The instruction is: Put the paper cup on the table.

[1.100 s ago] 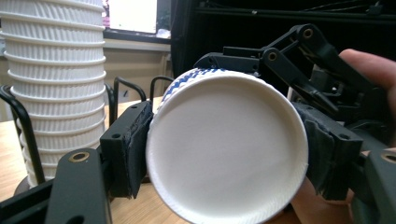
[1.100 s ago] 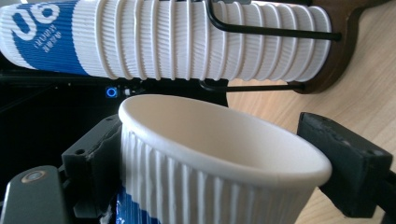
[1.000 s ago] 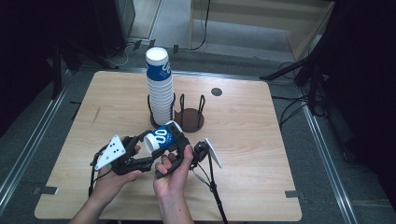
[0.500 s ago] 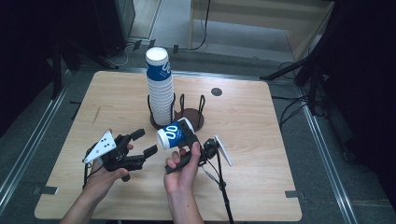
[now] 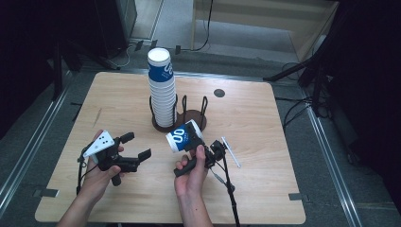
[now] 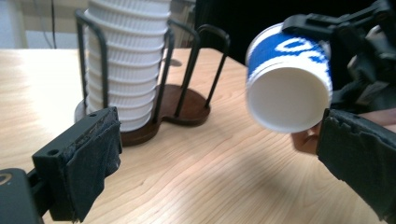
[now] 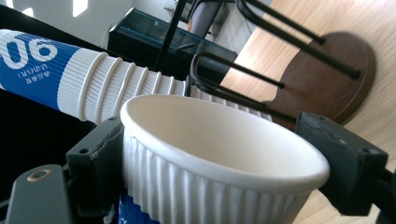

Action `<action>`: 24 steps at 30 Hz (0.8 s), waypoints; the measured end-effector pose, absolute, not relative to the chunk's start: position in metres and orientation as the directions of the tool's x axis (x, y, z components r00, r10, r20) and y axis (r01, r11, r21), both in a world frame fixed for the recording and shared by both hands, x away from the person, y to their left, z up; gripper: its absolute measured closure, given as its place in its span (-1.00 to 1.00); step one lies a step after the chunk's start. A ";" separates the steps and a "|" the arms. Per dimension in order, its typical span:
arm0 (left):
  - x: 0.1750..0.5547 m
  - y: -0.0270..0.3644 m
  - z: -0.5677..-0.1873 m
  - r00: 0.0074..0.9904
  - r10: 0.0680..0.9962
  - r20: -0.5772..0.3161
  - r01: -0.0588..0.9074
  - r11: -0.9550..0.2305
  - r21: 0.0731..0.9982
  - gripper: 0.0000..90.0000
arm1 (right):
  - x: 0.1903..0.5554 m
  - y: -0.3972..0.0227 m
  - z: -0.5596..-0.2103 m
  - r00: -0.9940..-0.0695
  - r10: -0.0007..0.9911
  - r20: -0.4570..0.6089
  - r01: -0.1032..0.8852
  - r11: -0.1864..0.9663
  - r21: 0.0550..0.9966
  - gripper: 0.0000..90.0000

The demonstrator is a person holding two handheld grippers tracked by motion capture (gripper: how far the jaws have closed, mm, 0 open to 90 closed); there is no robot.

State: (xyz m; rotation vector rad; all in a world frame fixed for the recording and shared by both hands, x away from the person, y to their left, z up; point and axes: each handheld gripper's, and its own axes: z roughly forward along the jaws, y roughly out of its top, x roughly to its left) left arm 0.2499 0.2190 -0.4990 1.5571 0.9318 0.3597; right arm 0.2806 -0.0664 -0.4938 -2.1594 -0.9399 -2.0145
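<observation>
A blue-and-white paper cup [image 5: 182, 137] [image 6: 287, 79] [image 7: 219, 154] is tilted above the table, and my right gripper [image 5: 188, 142] [image 7: 224, 158] is shut on its ribbed rim. A tall stack of like cups [image 5: 161, 90] [image 6: 123, 60] [image 7: 93, 79] stands in a black wire holder with a brown base [image 5: 191, 118] [image 6: 182, 105] [image 7: 327, 79] just behind it. My left gripper [image 5: 137, 145] [image 6: 224, 140] hovers to the left of the cup. Its jaws have just been opening and stand wide apart with nothing between them.
The wooden table [image 5: 283, 142] has a small dark round disc [image 5: 219, 93] behind the holder. Cables trail from both grippers toward the near edge. Dark floor and metal rails surround the table.
My left gripper has let go of the cup, opened its jaws and drawn away to the left. The right gripper has carried the cup slightly right.
</observation>
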 end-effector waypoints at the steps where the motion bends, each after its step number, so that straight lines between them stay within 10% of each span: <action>1: 0.250 0.221 -0.500 0.624 0.732 -0.275 0.359 0.044 0.932 -0.97 | 0.281 -0.067 -0.494 -0.033 0.407 0.913 0.445 -0.812 0.378 -0.68; 24: 0.261 0.281 -0.526 0.440 0.874 -0.205 0.445 -0.014 0.895 -1.00 | 0.281 -0.091 -0.484 -0.122 0.744 0.656 0.306 -0.601 0.738 -0.68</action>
